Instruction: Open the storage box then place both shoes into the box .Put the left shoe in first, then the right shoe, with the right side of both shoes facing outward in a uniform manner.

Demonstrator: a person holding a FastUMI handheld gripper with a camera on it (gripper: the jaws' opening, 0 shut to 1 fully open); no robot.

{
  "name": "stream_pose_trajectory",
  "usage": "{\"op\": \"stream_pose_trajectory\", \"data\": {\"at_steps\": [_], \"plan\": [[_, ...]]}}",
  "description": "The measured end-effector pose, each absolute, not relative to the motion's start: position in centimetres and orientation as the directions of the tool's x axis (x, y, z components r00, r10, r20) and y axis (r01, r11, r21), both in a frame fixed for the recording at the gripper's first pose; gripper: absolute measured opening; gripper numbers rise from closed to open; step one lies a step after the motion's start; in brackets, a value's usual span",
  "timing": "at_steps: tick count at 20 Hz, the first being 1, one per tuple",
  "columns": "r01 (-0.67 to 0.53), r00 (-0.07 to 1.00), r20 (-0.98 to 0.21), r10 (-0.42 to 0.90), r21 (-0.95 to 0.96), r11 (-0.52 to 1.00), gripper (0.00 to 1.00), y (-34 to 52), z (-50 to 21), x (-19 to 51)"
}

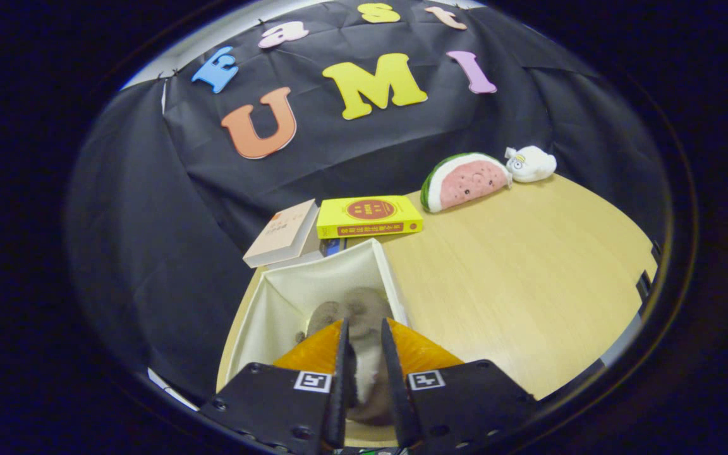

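1. Two fingers [364, 354] stood close together at the near edge, with only a narrow gap between them, and a grey-brown shoe [364, 379] sat in that gap. Both fingers seemed to press on its sides.
2. The shoe hung over the open storage box [288, 297], a pale, cloth-lined box standing at the near left corner of the desk [515, 278]. The far end of the shoe reached into the box's hollow; a rounded grey shape [326, 314] lay just left of it inside, and I could not tell whether that was the second shoe.
3. Beyond the box, at its far wall, a beige book [282, 232] lay tilted on the left, and a yellow book [369, 216] lay flat just right of it.
4. Farther right, at the far edge of the desk, a watermelon-slice plush [465, 181] leaned against the black cloth wall, with a small white plush toy [531, 163] touching its right end.
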State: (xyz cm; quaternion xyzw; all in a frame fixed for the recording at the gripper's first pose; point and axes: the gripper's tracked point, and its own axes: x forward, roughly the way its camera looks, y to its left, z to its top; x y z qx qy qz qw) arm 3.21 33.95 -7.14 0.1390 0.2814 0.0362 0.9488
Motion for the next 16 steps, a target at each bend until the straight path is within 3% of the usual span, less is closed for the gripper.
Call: {"op": "stream_pose_trajectory", "data": {"at_steps": [1,7,10,16], "plan": [[-0.012,0.85,-0.503,0.155,0.275,0.961,0.45,33.9,-6.5,3.2],[-0.123,0.934,-0.31,0.176,0.182,0.976,0.9,30.5,-1.4,3.0],[-0.137,0.967,-0.201,0.156,0.105,0.985,0.96,27.0,1.0,2.3],[-0.131,0.99,-0.051,0.133,0.031,0.991,0.96,19.5,4.1,-1.2]]}}
